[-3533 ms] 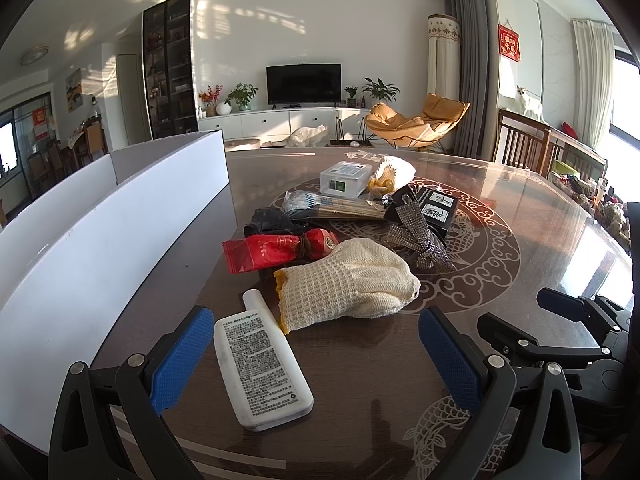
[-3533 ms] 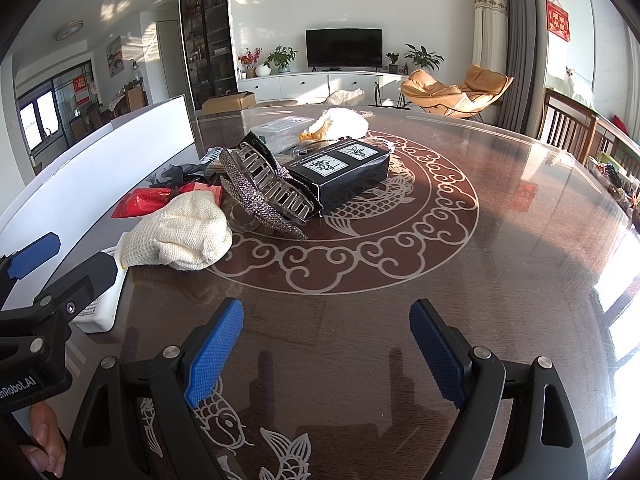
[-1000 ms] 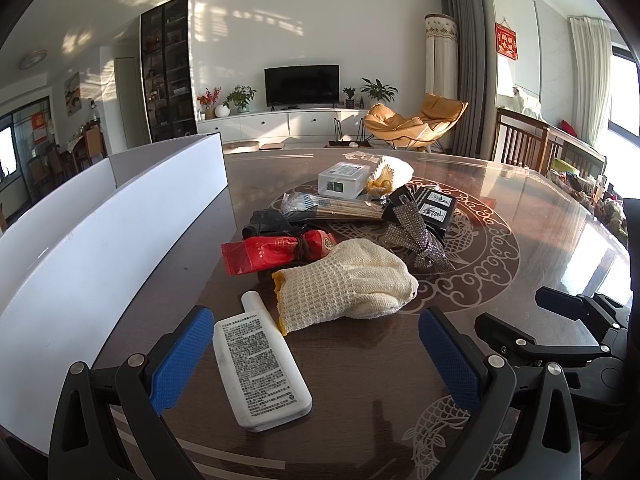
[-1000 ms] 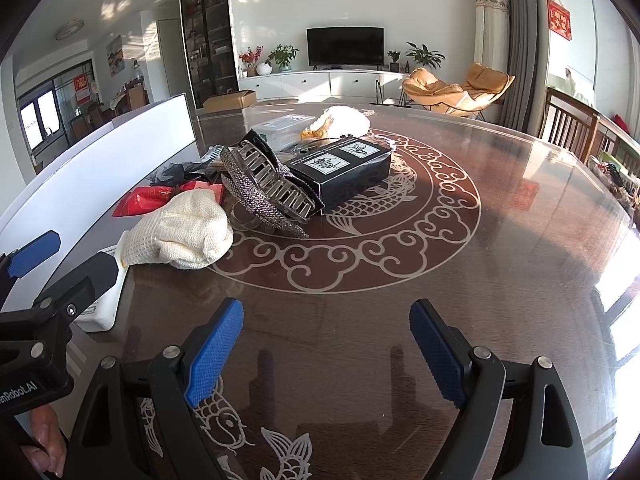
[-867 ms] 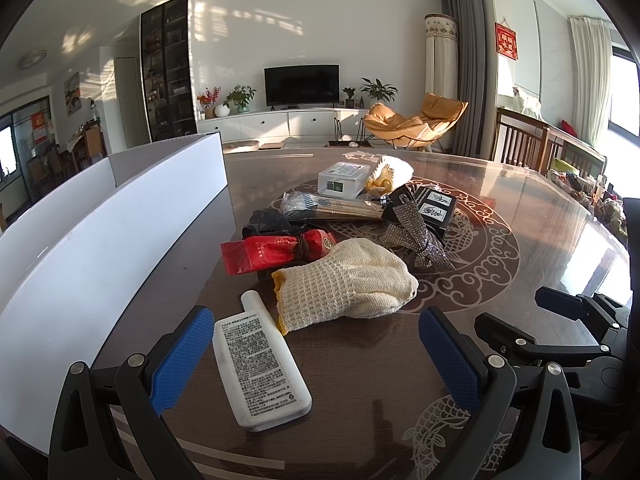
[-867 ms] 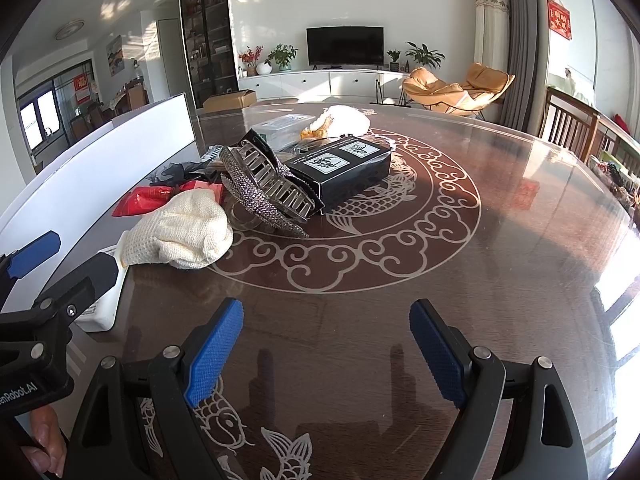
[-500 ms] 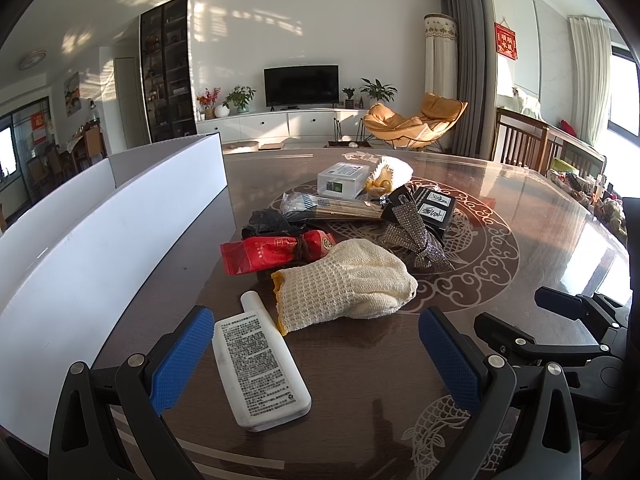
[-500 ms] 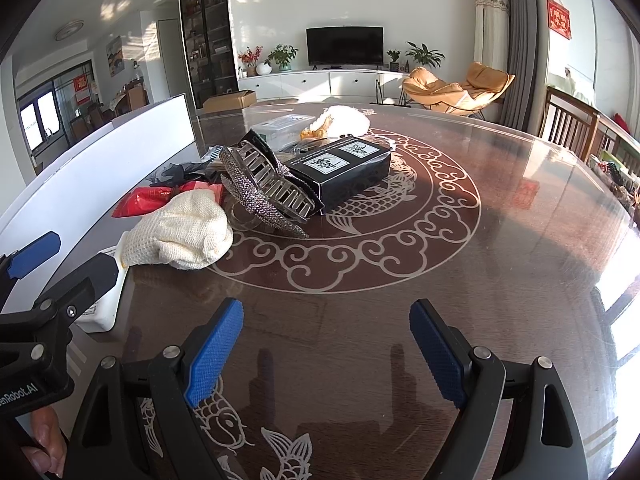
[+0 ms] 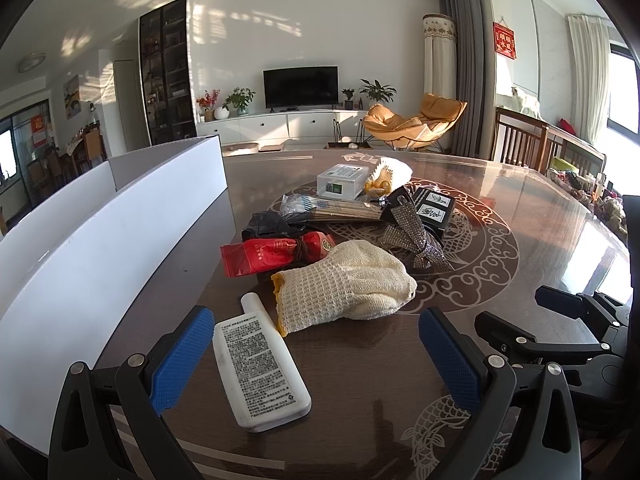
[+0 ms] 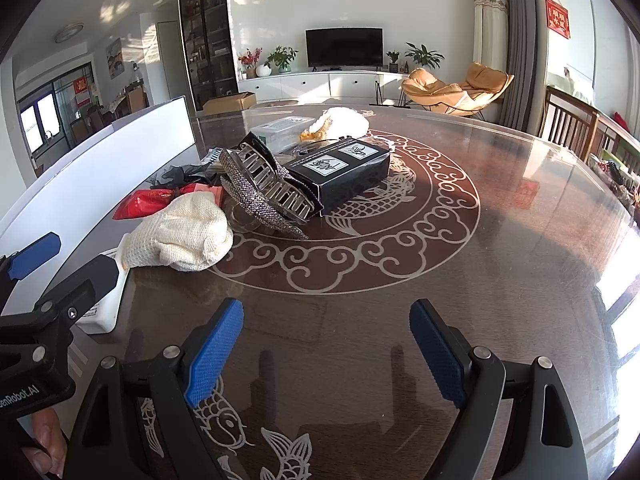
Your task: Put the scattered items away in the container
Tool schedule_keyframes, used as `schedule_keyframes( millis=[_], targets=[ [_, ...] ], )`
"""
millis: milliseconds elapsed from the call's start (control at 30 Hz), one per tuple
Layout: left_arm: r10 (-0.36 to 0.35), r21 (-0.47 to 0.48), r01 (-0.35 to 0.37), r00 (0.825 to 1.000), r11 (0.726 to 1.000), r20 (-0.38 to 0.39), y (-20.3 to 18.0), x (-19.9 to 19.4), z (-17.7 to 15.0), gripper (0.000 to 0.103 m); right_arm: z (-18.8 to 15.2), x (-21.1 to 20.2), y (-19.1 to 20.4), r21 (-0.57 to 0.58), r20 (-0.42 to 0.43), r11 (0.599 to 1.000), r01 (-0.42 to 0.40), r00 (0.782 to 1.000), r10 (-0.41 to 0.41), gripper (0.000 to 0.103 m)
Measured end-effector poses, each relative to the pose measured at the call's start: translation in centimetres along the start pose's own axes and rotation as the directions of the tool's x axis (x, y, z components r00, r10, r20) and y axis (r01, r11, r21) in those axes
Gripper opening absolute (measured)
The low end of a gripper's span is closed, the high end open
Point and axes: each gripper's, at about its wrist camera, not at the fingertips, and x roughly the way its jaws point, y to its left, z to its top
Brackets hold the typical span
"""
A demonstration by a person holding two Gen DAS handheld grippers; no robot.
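Note:
Scattered items lie on the dark round table (image 9: 540, 232). Nearest the open left gripper (image 9: 316, 356) is a flat white bottle (image 9: 260, 364), lying partly between its blue pads. Beyond it are a cream knitted glove (image 9: 344, 286), a red packet (image 9: 272, 256), a glittery hair claw (image 9: 412, 240), a black box (image 9: 434, 210) and a clear plastic box (image 9: 342, 180). The white container (image 9: 100, 232) stands along the left. The right gripper (image 10: 326, 346) is open over bare table, with the glove (image 10: 184, 236), the hair claw (image 10: 268, 196) and the black box (image 10: 344, 172) ahead on the left.
A second glove (image 9: 390, 174) and a bundle of sticks in a bag (image 9: 332, 210) lie at the far side of the pile. The table's right half (image 10: 520, 240) carries only its inlaid pattern. A hand (image 10: 44, 444) holds the left gripper's body at the lower left of the right wrist view.

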Motion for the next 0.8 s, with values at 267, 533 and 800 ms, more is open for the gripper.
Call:
schedule_keyframes(
  millis=[267,533,800],
  targets=[
    [0.000,0.001,0.000,1.000,1.000,0.002,0.08,-0.10,0.06,0.103,0.00,0.00,-0.01,0.000,0.000,1.000,0.000,1.000,0.000,0.086],
    [0.000,0.002,0.000,1.000,1.000,0.002,0.06,-0.11,0.08,0.103,-0.01,-0.01,-0.01,0.001,0.000,1.000,0.000,1.000,0.000,0.086],
    [0.000,0.003,0.000,1.000,1.000,0.003,0.11,-0.12,0.13,0.103,0.02,0.02,-0.04,0.000,0.000,1.000,0.000,1.000,0.000,0.086]
  ],
)
